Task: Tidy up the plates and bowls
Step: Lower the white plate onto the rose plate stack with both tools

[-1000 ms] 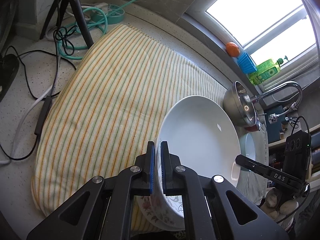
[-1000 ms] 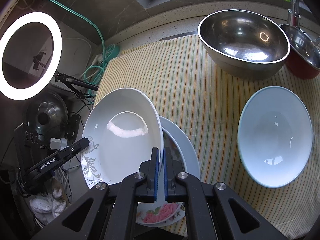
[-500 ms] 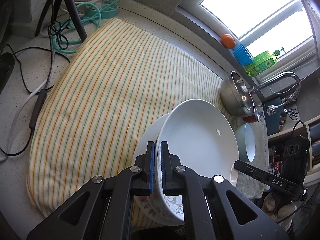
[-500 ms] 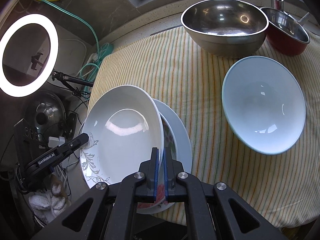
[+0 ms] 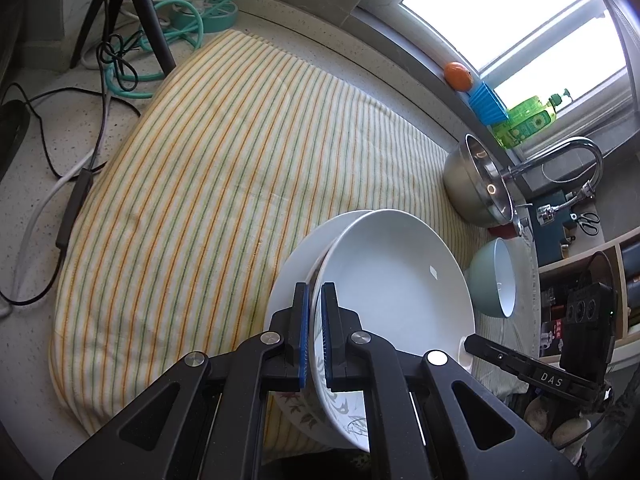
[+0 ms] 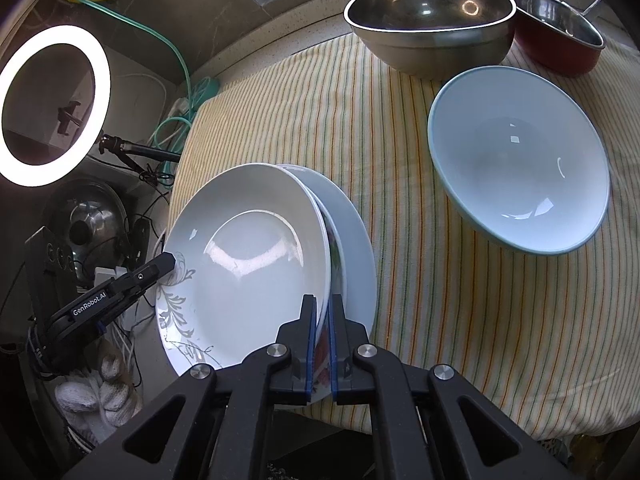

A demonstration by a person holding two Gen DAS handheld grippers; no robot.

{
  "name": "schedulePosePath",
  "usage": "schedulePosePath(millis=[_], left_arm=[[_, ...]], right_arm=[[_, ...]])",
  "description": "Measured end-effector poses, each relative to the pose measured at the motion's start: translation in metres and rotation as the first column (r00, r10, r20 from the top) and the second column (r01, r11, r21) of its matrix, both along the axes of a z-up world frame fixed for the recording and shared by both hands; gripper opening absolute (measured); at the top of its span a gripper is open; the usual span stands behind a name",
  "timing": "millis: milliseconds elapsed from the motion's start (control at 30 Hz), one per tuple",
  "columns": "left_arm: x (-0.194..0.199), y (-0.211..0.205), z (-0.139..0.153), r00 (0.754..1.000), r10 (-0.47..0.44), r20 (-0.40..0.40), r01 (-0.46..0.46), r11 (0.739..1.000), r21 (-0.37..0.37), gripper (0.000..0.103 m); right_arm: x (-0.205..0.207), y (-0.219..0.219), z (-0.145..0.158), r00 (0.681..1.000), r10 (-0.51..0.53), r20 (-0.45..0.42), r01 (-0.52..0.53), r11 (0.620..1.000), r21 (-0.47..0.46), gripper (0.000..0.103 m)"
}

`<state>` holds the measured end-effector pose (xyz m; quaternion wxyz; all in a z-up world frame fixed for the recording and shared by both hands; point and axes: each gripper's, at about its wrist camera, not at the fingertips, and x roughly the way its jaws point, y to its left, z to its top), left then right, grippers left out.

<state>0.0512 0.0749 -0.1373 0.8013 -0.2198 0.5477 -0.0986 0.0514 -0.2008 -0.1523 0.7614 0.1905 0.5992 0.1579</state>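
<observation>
**A:** So what's the deal with the white plate (image 6: 256,248)? Looks like both grippers are on it at once.

**B:** Yep. The left gripper (image 5: 313,334) has its blue pads clamped tight on one edge of the rim, and the right gripper (image 6: 321,344) is pinching the opposite edge the same way. Jaws nearly fully closed on both, just the thin rim between them. You can even see the left one's tip poking in at the plate's far edge in the right wrist view.

**A:** Is it flat on the cloth?

**B:** Nope, tilted. It's sitting over a flowered plate (image 6: 352,240) that lies on the striped cloth (image 5: 224,168), near the front edge of the counter. One side looks lifted off the lower plate, but I can't tell exactly where they touch.

**A:** Other dishes around?

**B:** A light blue bowl (image 6: 520,160) upright on the cloth, well apart from the plates. Behind it there's a steel mixing bowl (image 6: 432,20), and just beside that a red pot (image 6: 560,40). All of them empty as far as I can see.

**A:** And the gray leaf pattern?

**B:** That's printed on the white plate's rim, on the left gripper's side.
</observation>
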Motion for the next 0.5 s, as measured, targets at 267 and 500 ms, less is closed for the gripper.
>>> schedulePosePath(millis=[267, 500], left_arm=[[-0.0001, -0.0018, -0.0031, 1.000, -0.002, -0.005, 0.002, 1.000, 0.004, 0.004], [0.0006, -0.0024, -0.0063, 1.000, -0.005, -0.011, 0.005, 1.000, 0.005, 0.005]], right_arm=[[0.0001, 0.0030, -0.0016, 1.000, 0.007, -0.006, -0.007, 1.000, -0.008, 0.005], [-0.0016, 0.0038, -0.0046, 1.000, 0.002, -0.012, -0.002, 1.000, -0.011, 0.006]])
